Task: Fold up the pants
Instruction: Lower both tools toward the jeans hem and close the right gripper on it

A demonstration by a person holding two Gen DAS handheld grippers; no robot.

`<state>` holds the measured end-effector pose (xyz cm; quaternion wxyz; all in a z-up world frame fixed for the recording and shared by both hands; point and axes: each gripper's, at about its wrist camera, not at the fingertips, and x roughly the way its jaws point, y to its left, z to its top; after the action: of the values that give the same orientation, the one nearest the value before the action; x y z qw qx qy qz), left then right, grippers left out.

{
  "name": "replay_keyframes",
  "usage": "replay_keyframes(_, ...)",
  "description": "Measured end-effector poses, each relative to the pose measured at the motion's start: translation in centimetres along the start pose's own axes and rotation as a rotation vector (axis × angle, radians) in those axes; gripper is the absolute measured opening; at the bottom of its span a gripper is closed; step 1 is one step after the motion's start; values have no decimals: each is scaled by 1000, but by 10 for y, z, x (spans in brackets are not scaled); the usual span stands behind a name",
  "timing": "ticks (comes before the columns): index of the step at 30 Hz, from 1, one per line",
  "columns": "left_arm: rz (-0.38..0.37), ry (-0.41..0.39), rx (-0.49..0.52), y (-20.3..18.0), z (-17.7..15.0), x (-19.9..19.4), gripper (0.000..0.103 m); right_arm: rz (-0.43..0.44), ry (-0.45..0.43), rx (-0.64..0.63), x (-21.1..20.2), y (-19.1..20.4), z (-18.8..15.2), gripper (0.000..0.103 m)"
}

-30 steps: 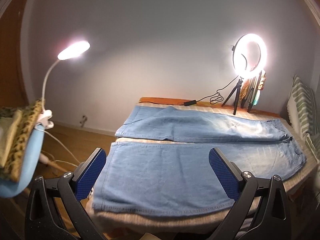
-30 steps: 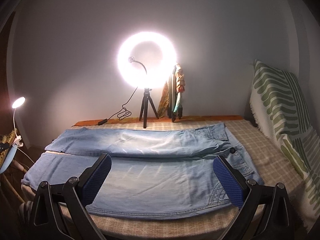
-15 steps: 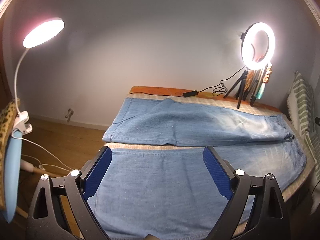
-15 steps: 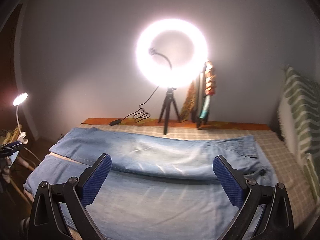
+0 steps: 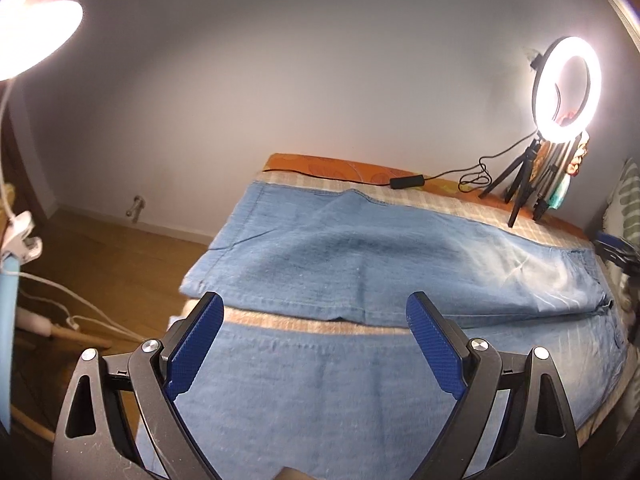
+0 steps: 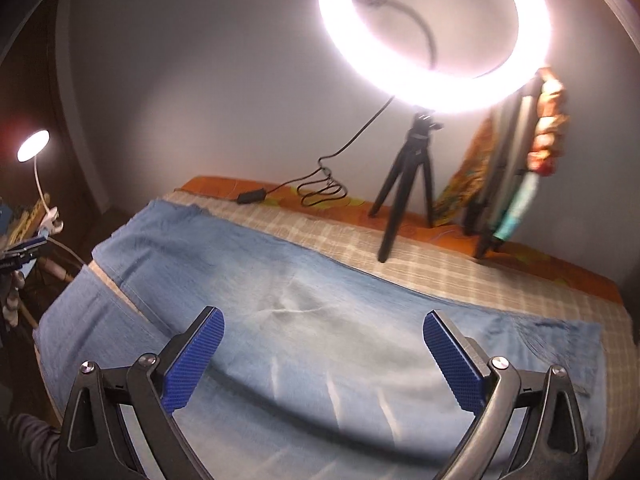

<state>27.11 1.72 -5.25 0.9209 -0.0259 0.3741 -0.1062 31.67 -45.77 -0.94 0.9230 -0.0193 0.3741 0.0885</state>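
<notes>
The pants [image 5: 360, 264], light blue denim, lie spread flat on a bed [image 5: 360, 190] covered in a checked sheet, the two legs side by side with a strip of sheet showing between them. The left gripper [image 5: 314, 344] hangs above the nearer leg; its jaws have just been closing a little but stand wide apart, released, with only cloth below and nothing clasped between them. Beyond its jaws lies the farther leg. The right gripper [image 6: 323, 354] hovers over the pants too, jaws spread and empty; that view is blurred, so which part lies under it is probably the thigh. Past its jaws, a lit ring light [image 6: 434, 36] stands on a tripod at the bed's far edge.
</notes>
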Motion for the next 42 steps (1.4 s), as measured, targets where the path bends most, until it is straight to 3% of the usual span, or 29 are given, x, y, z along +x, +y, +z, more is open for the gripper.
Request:
replay_keyframes(6, 41, 42, 8, -12, 8, 34, 85, 75, 84, -111, 94, -1, 26, 91)
replay_keyframes(11, 62, 75, -6, -9, 10, 53, 85, 148, 127, -113, 154, -2, 38, 91)
replay_keyframes(16, 53, 108, -24, -7, 11, 73, 85, 197, 177, -124, 190, -5, 37, 91)
replay_keyframes(20, 45, 134, -17, -9, 9, 92, 84, 165, 217, -175, 212, -6, 37, 91)
replay_keyframes(24, 34, 158, -35, -7, 6, 108, 84, 169, 237, -188, 223, -8, 37, 99)
replay_keyframes(29, 36, 194, -76, 0, 3, 126, 84, 156, 279, -248, 234, 6, 26, 95)
replay_keyframes(32, 15, 213, -130, 10, 0, 134, 84, 192, 270, -255, 228, 12, 25, 77)
replay_keyframes(34, 2, 232, -169, 16, -2, 139, 84, 202, 267, -269, 224, 18, 25, 50)
replay_keyframes(37, 2, 234, -178, 19, -4, 140, 84, 160, 262, -302, 216, 30, 25, 24)
replay_keyframes(42, -1, 222, -190, 22, 1, 130, 84, 131, 206, -315, 188, 37, 29, 8)
